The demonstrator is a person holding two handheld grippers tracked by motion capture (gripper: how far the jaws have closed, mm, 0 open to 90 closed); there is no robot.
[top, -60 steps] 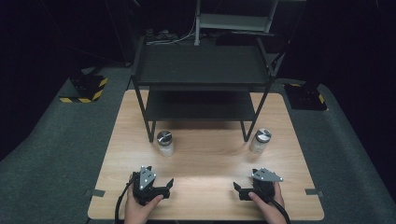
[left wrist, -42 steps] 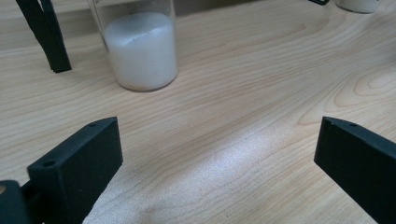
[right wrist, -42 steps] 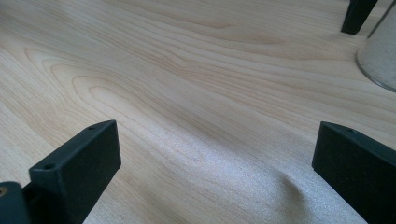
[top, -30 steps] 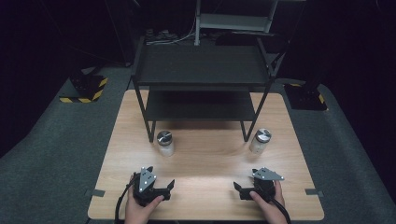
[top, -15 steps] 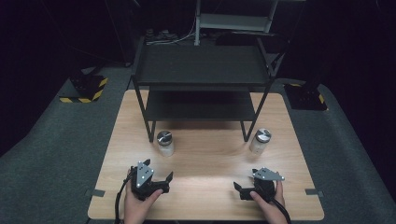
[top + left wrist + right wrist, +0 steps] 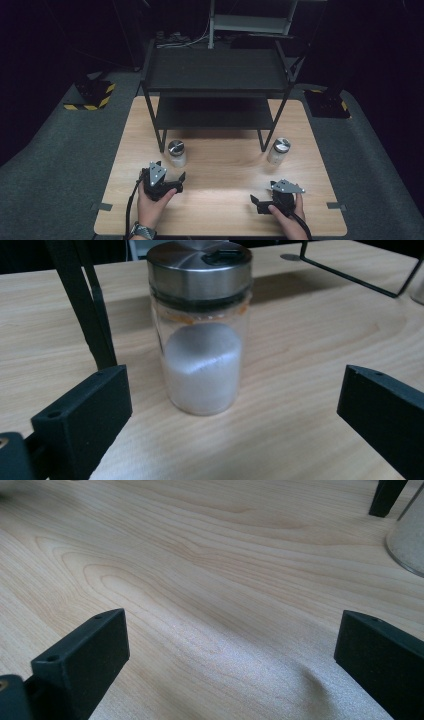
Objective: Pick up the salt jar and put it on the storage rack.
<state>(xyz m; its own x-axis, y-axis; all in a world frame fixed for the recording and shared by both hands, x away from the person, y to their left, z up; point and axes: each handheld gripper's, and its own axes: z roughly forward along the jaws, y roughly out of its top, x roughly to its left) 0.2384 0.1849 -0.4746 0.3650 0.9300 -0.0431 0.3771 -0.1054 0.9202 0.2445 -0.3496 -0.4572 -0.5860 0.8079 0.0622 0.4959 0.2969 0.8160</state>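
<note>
1. The left claw [image 6: 175, 181] is being held by a hand [image 6: 150, 207] low over the wooden desk [image 6: 220, 165], with its jaws spread wide and nothing gripped between them.
2. A glass jar [image 6: 202, 330] with a brushed metal lid is being faced squarely by that claw; in the left gripper view it is standing upright on the desk, beyond the two black jaws and centred in the gap between them, not touched by either.
3. The jar is being shown about half filled with a white powder, with an orange smear under the lid's rim.
4. In the high view the same jar [image 6: 176, 153] is being seen just beside the front left leg of a black two-tier rack [image 6: 215, 75], which is standing on the far half of the desk.
5. The right claw [image 6: 256, 202] is being held by the other hand [image 6: 290, 217] near the desk's front right edge, its jaws likewise released and spread over bare wood.
6. A second jar [image 6: 279, 150], also metal-lidded, is being seen near the rack's front right leg, well apart from the right claw; in the right gripper view only its lower edge [image 6: 407, 542] is being caught at the top right corner.
</note>
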